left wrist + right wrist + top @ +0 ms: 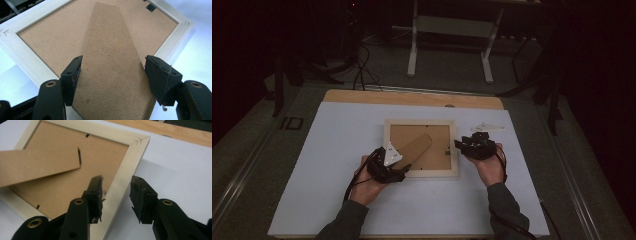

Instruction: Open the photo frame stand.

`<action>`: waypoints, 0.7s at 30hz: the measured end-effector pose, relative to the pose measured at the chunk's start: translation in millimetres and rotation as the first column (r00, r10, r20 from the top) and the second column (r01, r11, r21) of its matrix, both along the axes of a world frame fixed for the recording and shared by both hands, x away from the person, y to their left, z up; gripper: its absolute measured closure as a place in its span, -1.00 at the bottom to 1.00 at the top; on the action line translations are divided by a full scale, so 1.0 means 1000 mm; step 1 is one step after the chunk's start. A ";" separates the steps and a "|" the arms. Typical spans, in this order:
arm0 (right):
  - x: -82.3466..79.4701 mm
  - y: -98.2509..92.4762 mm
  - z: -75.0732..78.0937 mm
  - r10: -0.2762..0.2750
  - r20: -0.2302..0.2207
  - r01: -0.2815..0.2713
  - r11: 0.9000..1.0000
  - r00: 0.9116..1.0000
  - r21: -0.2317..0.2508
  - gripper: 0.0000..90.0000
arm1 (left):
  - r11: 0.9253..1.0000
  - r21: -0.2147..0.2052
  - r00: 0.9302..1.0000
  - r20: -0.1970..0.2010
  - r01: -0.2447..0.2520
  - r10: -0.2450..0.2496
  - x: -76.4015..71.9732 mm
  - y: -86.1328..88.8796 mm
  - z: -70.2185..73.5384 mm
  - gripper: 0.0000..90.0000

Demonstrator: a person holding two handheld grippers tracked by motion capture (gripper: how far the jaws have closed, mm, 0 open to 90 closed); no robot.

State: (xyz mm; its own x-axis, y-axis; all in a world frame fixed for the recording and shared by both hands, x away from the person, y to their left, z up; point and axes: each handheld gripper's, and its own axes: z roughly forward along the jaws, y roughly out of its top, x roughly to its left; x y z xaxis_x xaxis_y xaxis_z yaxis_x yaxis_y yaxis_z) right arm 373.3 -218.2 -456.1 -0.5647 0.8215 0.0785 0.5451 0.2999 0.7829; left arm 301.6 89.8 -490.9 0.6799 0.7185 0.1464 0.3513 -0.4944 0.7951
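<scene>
We note the left claw (112,75) pinching the stiff, light brown fibreboard easel stand (112,62) of the pale wooden picture frame (23,53) by its edges, while the right claw (116,195) is half-open, straddling the frame's rail untouched.

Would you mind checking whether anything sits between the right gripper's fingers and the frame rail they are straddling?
Nothing visible does. The right gripper stands open over the right rail of the picture frame, with only open space between its fingers and the wood. The cardboard stand lies further left, clear of them.

Parted gripper (116,195) astride frame edge (125,175)
</scene>
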 end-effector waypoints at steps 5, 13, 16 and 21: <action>0.007 0.002 0.005 0.001 -0.001 -0.001 1.000 1.000 -0.011 0.31 | 1.000 0.008 1.000 0.026 0.004 -0.005 -0.004 -0.001 0.002 -0.20; 0.019 -0.001 0.005 -0.011 -0.034 0.012 1.000 0.999 0.006 0.24 | 1.000 0.022 0.998 0.055 0.006 -0.007 -0.006 -0.003 0.002 -0.20; 0.021 -0.002 0.004 -0.011 -0.043 0.011 1.000 0.999 0.006 0.23 | 1.000 0.018 0.998 0.058 0.004 -0.005 -0.007 -0.004 0.002 -0.20; 0.027 -0.003 0.002 -0.012 -0.073 0.013 1.000 0.997 0.014 0.20 | 1.000 0.023 0.997 0.074 0.004 -0.006 -0.008 -0.004 0.002 -0.20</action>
